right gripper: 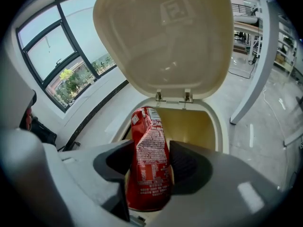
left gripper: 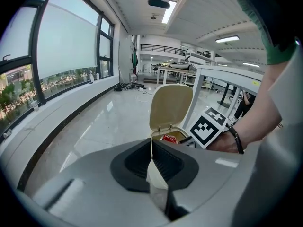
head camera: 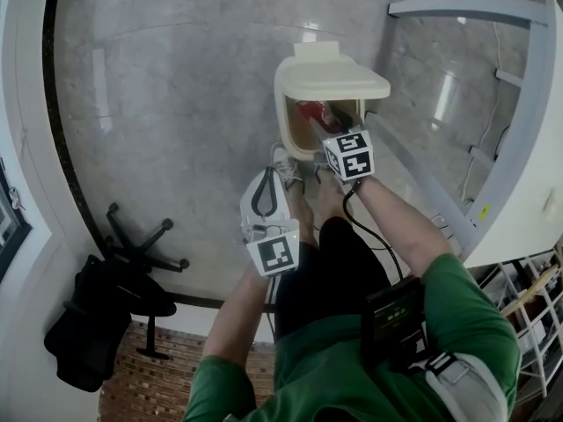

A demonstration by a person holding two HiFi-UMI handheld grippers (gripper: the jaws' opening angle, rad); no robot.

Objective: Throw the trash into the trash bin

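Note:
A cream trash bin (head camera: 299, 104) stands on the floor with its lid (head camera: 332, 76) swung up. My right gripper (head camera: 318, 128) is over its mouth, shut on a red snack packet (head camera: 308, 111). In the right gripper view the packet (right gripper: 150, 160) stands upright between the jaws, over the bin's yellow inside (right gripper: 191, 124), under the raised lid (right gripper: 161, 37). My left gripper (head camera: 265, 178) hangs back from the bin, near the person's feet. It is shut on a thin white scrap (left gripper: 155, 174). The left gripper view shows the bin (left gripper: 169, 109) and the right gripper's marker cube (left gripper: 209, 126) ahead.
A black office chair (head camera: 132, 266) with a dark jacket stands at the lower left. A white table frame (head camera: 519, 112) slants along the right, its leg (head camera: 422, 178) close beside the bin. The person's shoes (head camera: 287, 167) are just before the bin. Shelving (head camera: 528, 301) sits at the lower right.

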